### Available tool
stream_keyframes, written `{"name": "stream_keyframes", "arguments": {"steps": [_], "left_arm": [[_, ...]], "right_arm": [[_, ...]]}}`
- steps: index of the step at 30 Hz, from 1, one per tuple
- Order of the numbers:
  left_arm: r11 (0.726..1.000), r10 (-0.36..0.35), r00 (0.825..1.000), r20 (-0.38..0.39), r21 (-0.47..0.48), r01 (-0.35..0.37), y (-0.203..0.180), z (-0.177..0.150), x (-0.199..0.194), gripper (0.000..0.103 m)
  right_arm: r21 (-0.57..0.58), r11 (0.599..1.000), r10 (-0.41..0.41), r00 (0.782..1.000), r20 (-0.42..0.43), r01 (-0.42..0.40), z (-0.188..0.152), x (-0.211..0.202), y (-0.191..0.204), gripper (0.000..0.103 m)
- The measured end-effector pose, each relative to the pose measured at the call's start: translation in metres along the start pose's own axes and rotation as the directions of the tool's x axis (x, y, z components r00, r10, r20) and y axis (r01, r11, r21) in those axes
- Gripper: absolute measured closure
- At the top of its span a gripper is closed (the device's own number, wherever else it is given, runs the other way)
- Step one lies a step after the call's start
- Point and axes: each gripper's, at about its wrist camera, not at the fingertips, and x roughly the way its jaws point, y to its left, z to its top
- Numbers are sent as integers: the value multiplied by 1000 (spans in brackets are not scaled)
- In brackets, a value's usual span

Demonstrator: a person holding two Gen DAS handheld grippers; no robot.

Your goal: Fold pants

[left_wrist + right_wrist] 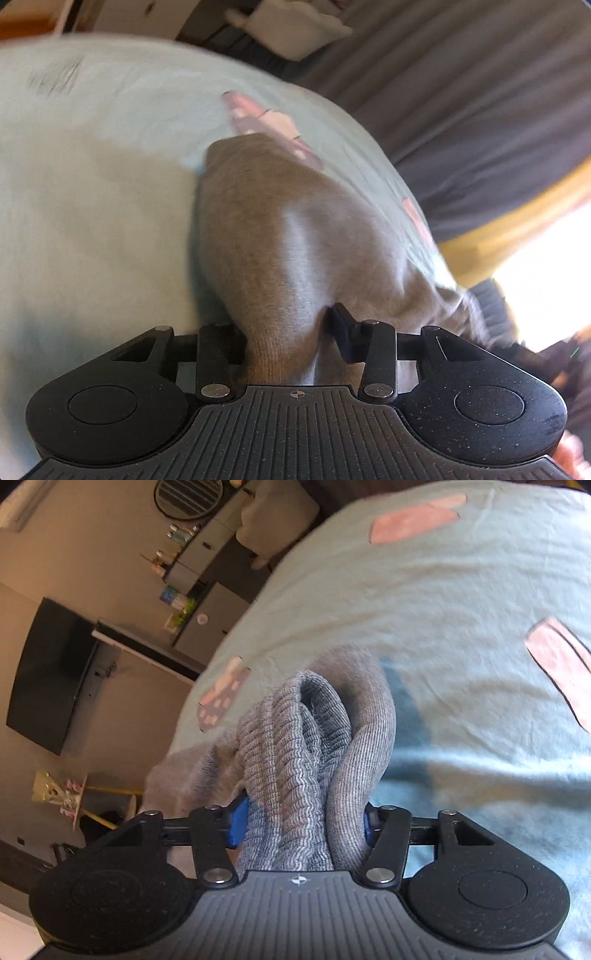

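Grey knit pants [288, 236] hang over a pale green bedspread [92, 206]. My left gripper [284, 339] is shut on a smooth part of the pants, which drape forward from its jaws onto the bed. My right gripper [301, 823] is shut on the bunched ribbed waistband of the pants [303, 738], held above the bedspread [461, 627]. Fabric hides the fingertips in both views; a blue pad [236, 823] shows at the right gripper's left finger.
The bedspread carries pink patches [413, 520]. A wall-mounted dark TV [51, 675], a cabinet with bottles [195, 572] and a small table [66, 794] stand left of the bed. A dark grey curtain [461, 92] hangs beyond the bed.
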Motion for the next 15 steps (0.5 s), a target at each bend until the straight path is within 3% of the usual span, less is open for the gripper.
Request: {"name": "stream_keyframes", "arguments": {"steps": [5,8,9,10,12,13,15], "left_arm": [[995,9,999,35,94,-12,-40,18,-4,59],[986,86,989,118,136,-101,-62,28,-12,50],[981,135,980,149,121,-154,-65,32,-14,36],[973,184,967,175,104,-204,-68,33,-18,27],[954,244,945,217,123,-274,-74,29,-23,20],[942,258,939,227,157,-296,-79,24,-27,16],[919,273,931,241,219,-327,-86,5,-36,13]], "right_arm": [[-72,996,48,997,52,-45,13,-10,37,54],[-109,993,52,993,104,-40,26,-18,52,54],[-125,992,30,991,128,-14,30,-20,55,52],[-136,990,-12,989,146,33,35,-23,58,43],[-144,978,-126,978,169,151,44,-25,61,24],[-138,966,-189,964,190,217,46,-28,61,19],[-173,949,-218,946,240,262,42,-36,63,15]]}}
